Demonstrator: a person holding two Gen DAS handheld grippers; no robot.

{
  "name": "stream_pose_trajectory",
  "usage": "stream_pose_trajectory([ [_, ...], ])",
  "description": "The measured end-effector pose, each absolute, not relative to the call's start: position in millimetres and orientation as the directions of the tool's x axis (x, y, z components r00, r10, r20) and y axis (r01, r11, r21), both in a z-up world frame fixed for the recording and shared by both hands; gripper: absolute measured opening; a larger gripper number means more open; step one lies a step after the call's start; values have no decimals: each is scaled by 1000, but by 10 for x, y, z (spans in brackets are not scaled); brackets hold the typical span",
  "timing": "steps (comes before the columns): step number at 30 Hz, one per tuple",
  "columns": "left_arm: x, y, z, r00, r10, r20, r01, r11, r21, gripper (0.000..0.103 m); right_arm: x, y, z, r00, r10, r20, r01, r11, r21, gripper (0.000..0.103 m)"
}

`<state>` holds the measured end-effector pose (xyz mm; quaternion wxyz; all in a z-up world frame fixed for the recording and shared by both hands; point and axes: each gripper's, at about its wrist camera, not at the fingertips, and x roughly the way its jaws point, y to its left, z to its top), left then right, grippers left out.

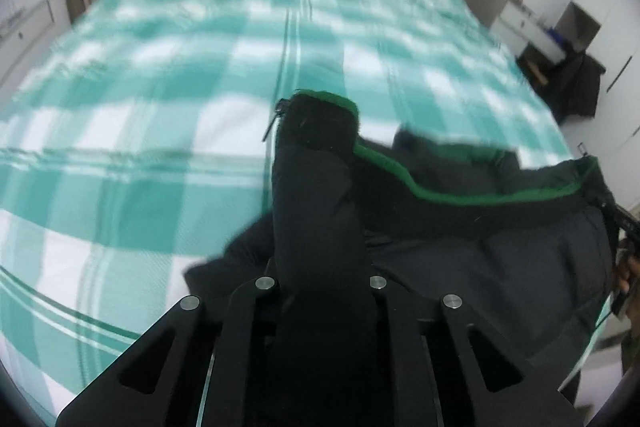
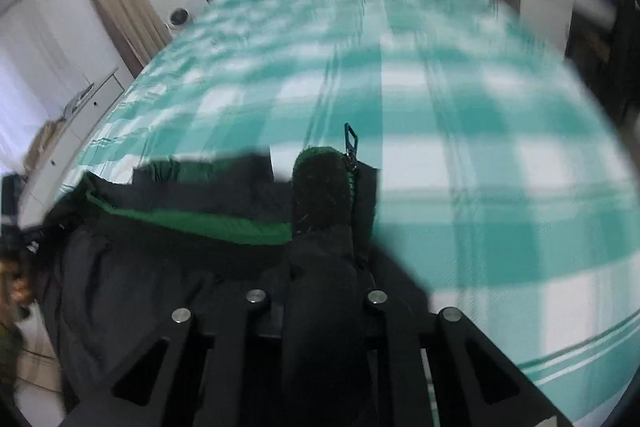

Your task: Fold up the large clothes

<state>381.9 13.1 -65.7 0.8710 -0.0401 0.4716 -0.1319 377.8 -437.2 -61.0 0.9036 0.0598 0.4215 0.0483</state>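
Black padded jacket with green-lined collar (image 1: 460, 227), zip open, held up by its two collar corners above the teal-and-white checked bedspread (image 1: 160, 87) ahead and below. Left gripper (image 1: 320, 227) pinching one corner, bunched fabric rising straight ahead between the fingers, zip pull beside it. Right gripper (image 2: 324, 239) pinching the other corner likewise, the jacket's green trim (image 2: 200, 219) sagging away to its left. Likely step: laying the garment flat before folding. Best done by keeping both pinches firm, drawing the corners apart until the collar edge runs taut, lowering evenly, hem first, avoiding bunching. Blurred views, so finer detail unclear.
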Motion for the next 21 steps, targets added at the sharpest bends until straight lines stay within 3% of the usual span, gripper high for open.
stream_pose_trajectory([
  [4, 3804, -52, -462, 652, -141, -745, 160, 986, -46, 12, 3803, -4206, -256, 737, 30, -675, -23, 1000, 19, 16],
  [7, 3962, -125, -711, 654, -68, -754, 127, 992, 21, 12, 4020, -4151, -524, 709, -73, -702, 17, 996, -86, 16],
  [10, 4069, -142, -1121, 621, -30, -783, 120, 991, 57, 15, 4174, -4216, -982, 637, -106, -764, 60, 994, -89, 16],
  [13, 4071, -140, -1334, 621, -34, -783, 129, 990, 59, 20, 4217, -4318, -1355, 598, -88, -797, 100, 994, -35, 16],
  [21, 4238, -7, -1579, 600, -118, -791, 97, 992, -74, 31, 4343, -4413, -1769, 577, -43, -816, 138, 989, 46, 17],
])
